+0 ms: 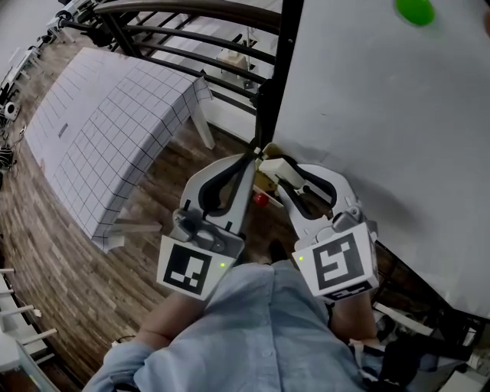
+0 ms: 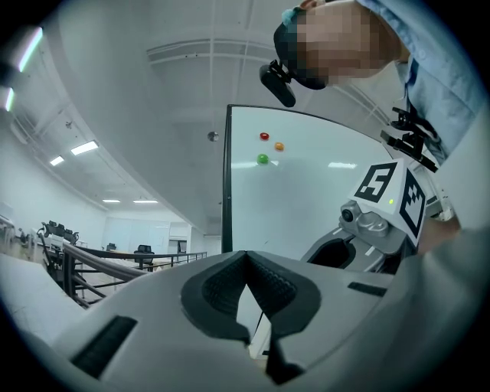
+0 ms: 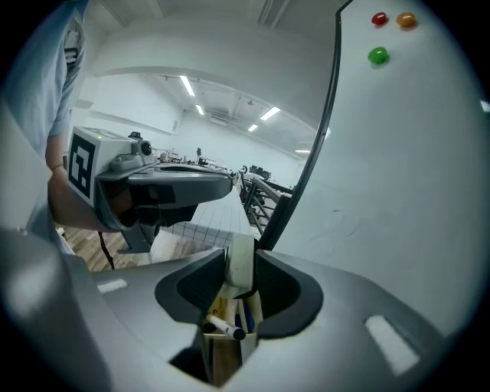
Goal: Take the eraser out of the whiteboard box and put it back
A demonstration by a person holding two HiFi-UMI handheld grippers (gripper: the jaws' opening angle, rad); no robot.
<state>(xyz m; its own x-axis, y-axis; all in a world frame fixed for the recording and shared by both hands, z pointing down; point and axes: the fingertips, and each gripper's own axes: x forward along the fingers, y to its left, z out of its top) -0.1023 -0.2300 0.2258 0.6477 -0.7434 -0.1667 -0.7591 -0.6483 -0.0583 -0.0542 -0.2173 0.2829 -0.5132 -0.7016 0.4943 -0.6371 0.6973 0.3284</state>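
Note:
My right gripper (image 3: 242, 259) is shut on a white block eraser (image 3: 243, 264), with the pads pressing on both of its sides. It holds the eraser just above the small wooden box (image 3: 223, 358) at the whiteboard's lower edge. A white marker with a black cap (image 3: 223, 327) and other pens stick out of the box. From the head view the eraser (image 1: 278, 167) shows cream-coloured at the right gripper's (image 1: 269, 164) tips, over the box (image 1: 265, 184). My left gripper (image 1: 253, 151) sits close beside it on the left. Its jaws (image 2: 246, 256) meet at the tips, with nothing between them.
The whiteboard (image 1: 383, 115) fills the right side, with a black frame edge (image 1: 282, 69) and a green magnet (image 1: 415, 11) high up. A table under a grid-patterned cloth (image 1: 107, 122) stands to the left on the wood floor. A dark railing (image 1: 191, 31) runs behind.

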